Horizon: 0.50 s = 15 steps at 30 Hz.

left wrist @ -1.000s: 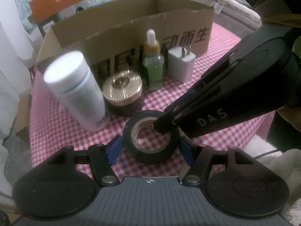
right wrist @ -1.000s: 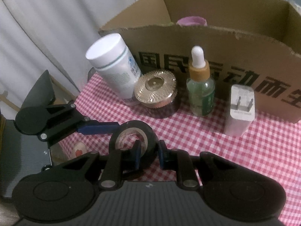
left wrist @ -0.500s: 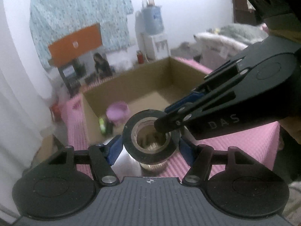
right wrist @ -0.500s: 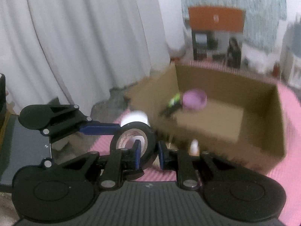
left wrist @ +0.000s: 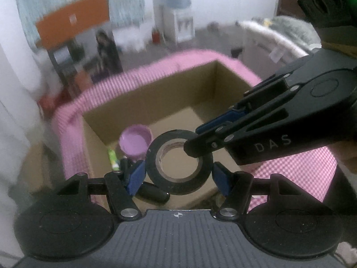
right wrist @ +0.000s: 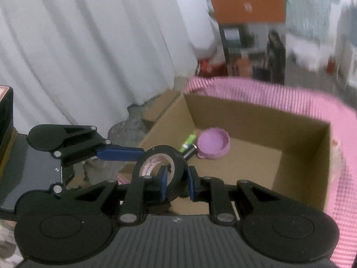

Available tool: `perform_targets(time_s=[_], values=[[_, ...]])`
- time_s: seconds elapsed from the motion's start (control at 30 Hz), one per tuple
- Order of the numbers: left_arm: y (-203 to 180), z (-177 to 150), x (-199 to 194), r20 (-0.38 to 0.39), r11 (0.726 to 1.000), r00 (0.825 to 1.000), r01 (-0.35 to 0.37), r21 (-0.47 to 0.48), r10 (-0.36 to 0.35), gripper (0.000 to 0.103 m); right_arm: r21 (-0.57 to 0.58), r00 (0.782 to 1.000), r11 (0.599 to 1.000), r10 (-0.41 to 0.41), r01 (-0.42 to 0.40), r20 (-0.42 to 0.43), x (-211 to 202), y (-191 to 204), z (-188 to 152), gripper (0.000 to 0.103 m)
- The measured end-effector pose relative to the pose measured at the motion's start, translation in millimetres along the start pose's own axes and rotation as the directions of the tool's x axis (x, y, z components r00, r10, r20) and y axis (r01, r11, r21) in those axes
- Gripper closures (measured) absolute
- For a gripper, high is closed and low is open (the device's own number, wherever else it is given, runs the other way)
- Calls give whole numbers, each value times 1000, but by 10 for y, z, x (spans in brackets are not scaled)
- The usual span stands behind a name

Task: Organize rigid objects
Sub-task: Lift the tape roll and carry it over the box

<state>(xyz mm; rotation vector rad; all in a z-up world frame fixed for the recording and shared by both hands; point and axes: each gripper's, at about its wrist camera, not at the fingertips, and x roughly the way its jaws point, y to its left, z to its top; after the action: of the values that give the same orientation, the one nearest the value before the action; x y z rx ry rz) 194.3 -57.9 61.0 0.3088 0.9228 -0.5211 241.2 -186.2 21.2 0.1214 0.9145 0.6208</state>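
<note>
Two grippers are sharing one load, so I am treating this as a joint carry over the box [left wrist: 156, 102], which is sitting open on the pink checked cloth [left wrist: 296, 169]. I am judging the step in hand to be the drop of the tape [left wrist: 178, 163] into that box, and the roll is hanging above its near edge, over the floor of the box. Inside, a pink lid [left wrist: 135, 143] and a green tube [left wrist: 113, 160] are lying toward the left corner, with a dark cylinder [left wrist: 154, 193] nearer the front wall, so I am aiming for the bare cardboard to their right. The left gripper [left wrist: 178, 175] is clamping the roll across its outer width, blue pads pressing on both sides. The right gripper [right wrist: 177, 184] is pinching the roll's wall, one finger inside the core and one outside, jaws nearly together on it. To do this well I am thinking of lowering both together until the roll is close to the floor, releasing the right pinch first and sliding that inner finger clear of the hole, then parting the left pads, so the tape is not snagging or rolling onto the lid.
</note>
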Motion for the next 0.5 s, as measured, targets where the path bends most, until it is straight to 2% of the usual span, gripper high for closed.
perform_targets(time_s=[0.17,0.33,0.5], values=[[152,179,479,-127,999,991,39,-20,-41,37,95,992,995,37,-26,-121,424,-406,146,82],[243,227,904,-234,995,969,69,-73,-84,37,132,977,991,29,-1,-213,777,-618,144,83],[268,242,1182,-310,996,948,59,-68,-78,37,152,960,988,30,14,-280,1051,-747,118,83]])
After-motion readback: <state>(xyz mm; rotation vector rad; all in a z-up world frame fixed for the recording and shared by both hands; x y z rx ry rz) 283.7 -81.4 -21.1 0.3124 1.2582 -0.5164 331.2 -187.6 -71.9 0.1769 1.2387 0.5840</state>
